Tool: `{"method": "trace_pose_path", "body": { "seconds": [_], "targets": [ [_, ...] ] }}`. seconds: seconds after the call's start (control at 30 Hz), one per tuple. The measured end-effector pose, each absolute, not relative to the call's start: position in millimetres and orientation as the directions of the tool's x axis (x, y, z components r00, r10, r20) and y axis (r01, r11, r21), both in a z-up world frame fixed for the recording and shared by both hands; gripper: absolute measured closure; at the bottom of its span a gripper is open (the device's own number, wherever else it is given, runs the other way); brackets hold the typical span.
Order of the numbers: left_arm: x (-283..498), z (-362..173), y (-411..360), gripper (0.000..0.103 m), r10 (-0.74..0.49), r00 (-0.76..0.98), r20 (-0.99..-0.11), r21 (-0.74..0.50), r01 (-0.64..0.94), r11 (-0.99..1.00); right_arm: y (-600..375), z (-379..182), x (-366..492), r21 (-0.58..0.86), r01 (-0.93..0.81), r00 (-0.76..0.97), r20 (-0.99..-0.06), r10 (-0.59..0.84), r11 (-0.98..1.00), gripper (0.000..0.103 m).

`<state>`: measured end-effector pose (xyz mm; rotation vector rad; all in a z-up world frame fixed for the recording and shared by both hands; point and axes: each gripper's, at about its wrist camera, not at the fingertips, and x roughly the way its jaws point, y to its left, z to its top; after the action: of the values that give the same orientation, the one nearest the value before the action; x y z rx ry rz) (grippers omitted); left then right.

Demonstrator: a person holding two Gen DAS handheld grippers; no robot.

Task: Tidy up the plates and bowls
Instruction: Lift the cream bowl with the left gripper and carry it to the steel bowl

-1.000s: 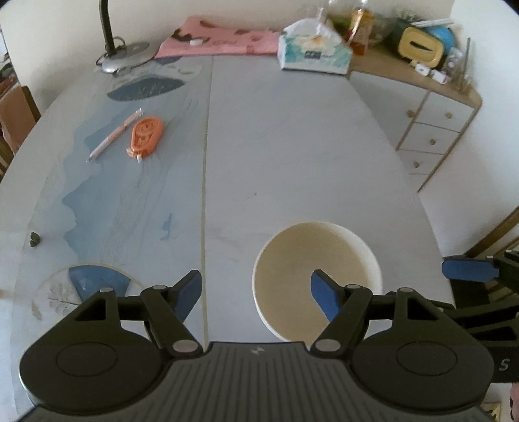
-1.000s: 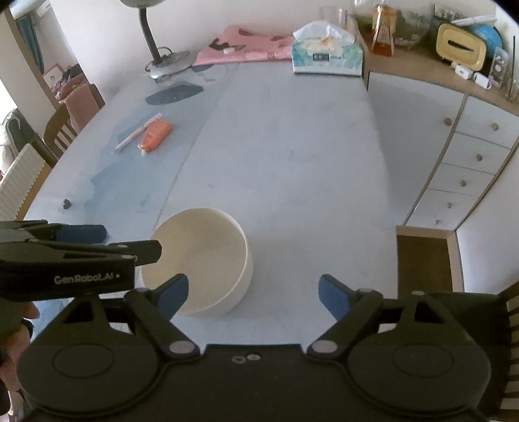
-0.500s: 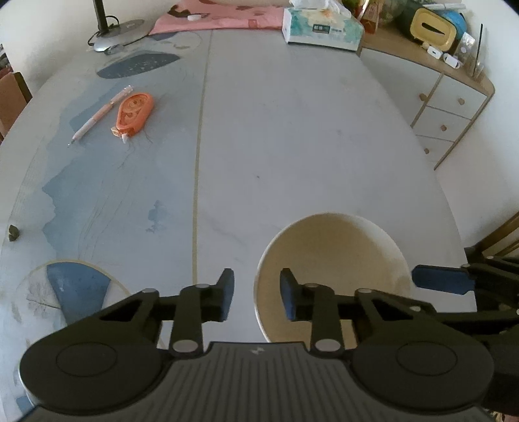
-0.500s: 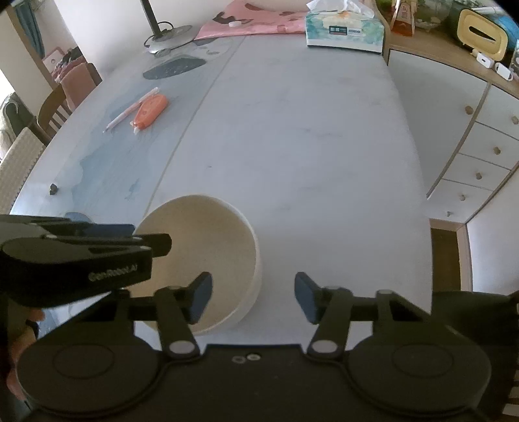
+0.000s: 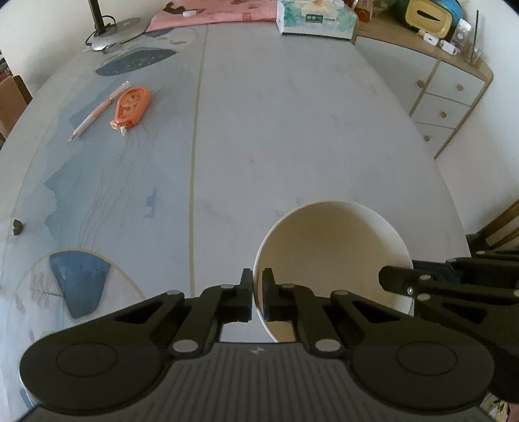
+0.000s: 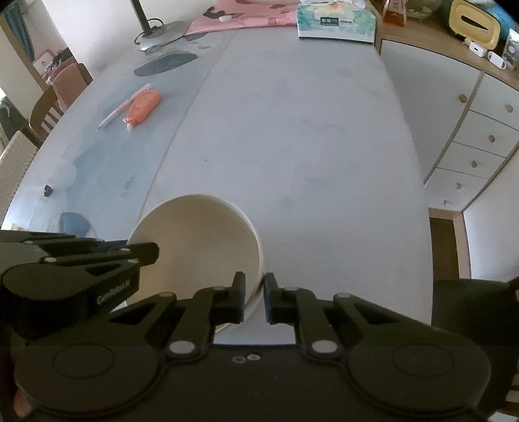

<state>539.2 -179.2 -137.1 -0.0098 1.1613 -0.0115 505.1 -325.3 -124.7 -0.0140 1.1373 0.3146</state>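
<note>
While both grippers reach in low over the near edge of the tabletop [image 5: 292, 136], each has its jaws clamped on the rim of the same cream bowl [image 5: 334, 256]. The left gripper [image 5: 257, 293] pinches the bowl's left rim, one jaw outside the wall and one inside. The right gripper [image 6: 253, 297] pinches the opposite, right rim the same way, the wall caught between its jaws. Each gripper shows in the other's view, lying level across the far side of the bowl from the watching jaws.

The bowl is upright and looks empty. Whether its base rests on the tabletop or is just lifted, I cannot tell.

Ahead of both pairs of jaws the tabletop runs wide and bare toward a tissue box [image 5: 316, 20] and a pink cloth [image 5: 220, 13] at the far edge. Ahead and left of the left jaws lie an orange correction-tape dispenser [image 5: 132, 107] and a pen [image 5: 99, 112] just beside it, well apart from the bowl. A lamp base [image 5: 116, 31] stands farther off on the left. To the right of the right jaws the tabletop's edge curves close, with a white drawer unit [image 6: 480, 130] past it.
</note>
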Motion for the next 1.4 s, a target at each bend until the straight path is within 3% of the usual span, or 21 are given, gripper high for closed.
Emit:
{"method": "trace_pose_path", "body": {
  "seconds": [0.47,1.0,1.4],
  "targets": [
    [477.2,-109.5,-185.0,0.099,-0.046,0.397,-0.916,-0.031,0.043,0.999,-335.5,-104.4,453.3,0.159,-0.209,0.369,-0.901,0.228,0.965,0.096],
    [361.0,-34.8,-176.6,0.099,-0.103,0.467,-0.878,-0.048,0.128,0.991,-326.3,-33.9,334.0,0.138,-0.153,0.465,-0.864,0.194,0.979,0.096],
    [286.5,-8.4,-159.5,0.099,-0.129,0.479,-0.868,-0.047,0.180,0.983,-308.9,-7.1,254.8,0.125,-0.126,0.496,-0.851,0.172,0.984,0.096]
  ]
}}
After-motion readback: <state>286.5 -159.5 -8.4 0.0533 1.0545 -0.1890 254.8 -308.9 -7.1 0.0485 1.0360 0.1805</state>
